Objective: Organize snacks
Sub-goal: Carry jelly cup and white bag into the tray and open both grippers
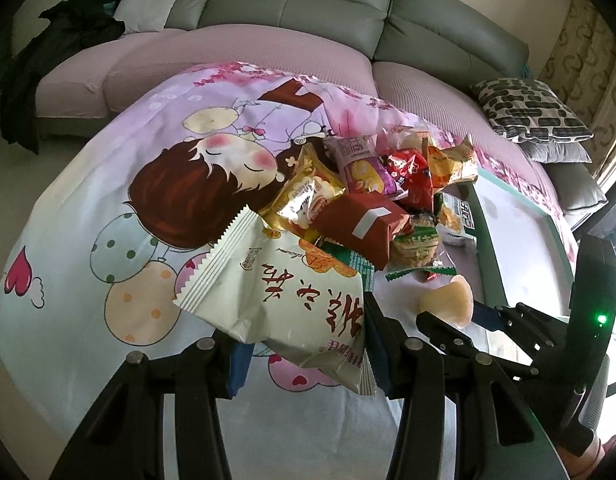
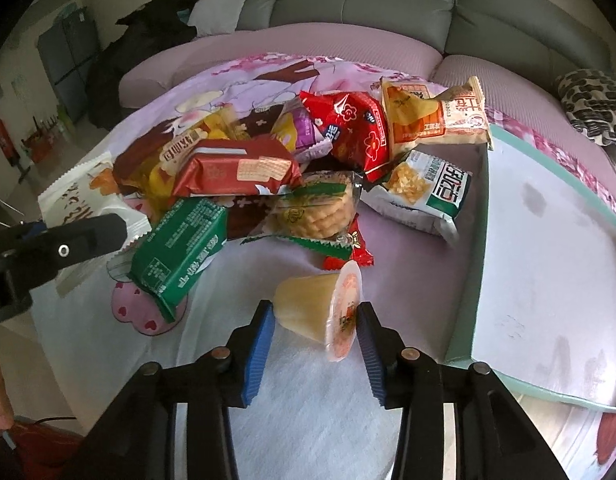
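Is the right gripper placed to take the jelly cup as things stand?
Probably yes: the jelly cup lies on its side between the right gripper's open jaws, apart from the snack pile, with nothing blocking.

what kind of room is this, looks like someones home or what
Most likely a home living room. A grey sectional sofa curves round the back, throw pillows lie on its seat, and the snacks are piled on a cartoon-print cloth spread over a low table.
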Demonstrator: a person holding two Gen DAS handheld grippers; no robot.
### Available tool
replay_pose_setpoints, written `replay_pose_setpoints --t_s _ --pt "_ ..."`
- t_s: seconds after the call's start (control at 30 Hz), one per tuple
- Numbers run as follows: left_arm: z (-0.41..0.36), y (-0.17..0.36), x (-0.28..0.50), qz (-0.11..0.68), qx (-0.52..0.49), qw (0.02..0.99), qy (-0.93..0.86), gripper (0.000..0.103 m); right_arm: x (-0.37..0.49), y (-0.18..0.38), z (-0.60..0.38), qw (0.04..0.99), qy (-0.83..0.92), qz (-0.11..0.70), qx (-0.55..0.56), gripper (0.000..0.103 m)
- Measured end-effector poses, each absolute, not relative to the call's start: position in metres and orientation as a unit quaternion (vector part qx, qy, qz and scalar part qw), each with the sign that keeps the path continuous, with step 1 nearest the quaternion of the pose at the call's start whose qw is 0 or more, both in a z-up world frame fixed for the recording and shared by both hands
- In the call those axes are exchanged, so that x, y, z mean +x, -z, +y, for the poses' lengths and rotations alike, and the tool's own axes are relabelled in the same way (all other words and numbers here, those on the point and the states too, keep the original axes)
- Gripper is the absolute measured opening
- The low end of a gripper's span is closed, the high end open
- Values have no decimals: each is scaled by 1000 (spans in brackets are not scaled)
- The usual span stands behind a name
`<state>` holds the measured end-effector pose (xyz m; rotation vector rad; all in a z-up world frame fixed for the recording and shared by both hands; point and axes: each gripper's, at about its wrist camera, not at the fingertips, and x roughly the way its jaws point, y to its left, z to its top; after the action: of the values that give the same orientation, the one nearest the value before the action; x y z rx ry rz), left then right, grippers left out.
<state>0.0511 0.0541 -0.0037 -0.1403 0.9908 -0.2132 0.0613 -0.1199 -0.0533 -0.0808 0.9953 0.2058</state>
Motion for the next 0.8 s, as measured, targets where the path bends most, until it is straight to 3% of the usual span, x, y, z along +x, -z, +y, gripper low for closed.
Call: replay_pose_setpoints --t_s 0.37,0.8 --pt "35 -24 58 450 -48 885 112 51 46 21 -155 891 -110 440 15 43" --pt "-87 -56 96 424 41 878 219 51 63 -1 -260 904 -4 425 42 43"
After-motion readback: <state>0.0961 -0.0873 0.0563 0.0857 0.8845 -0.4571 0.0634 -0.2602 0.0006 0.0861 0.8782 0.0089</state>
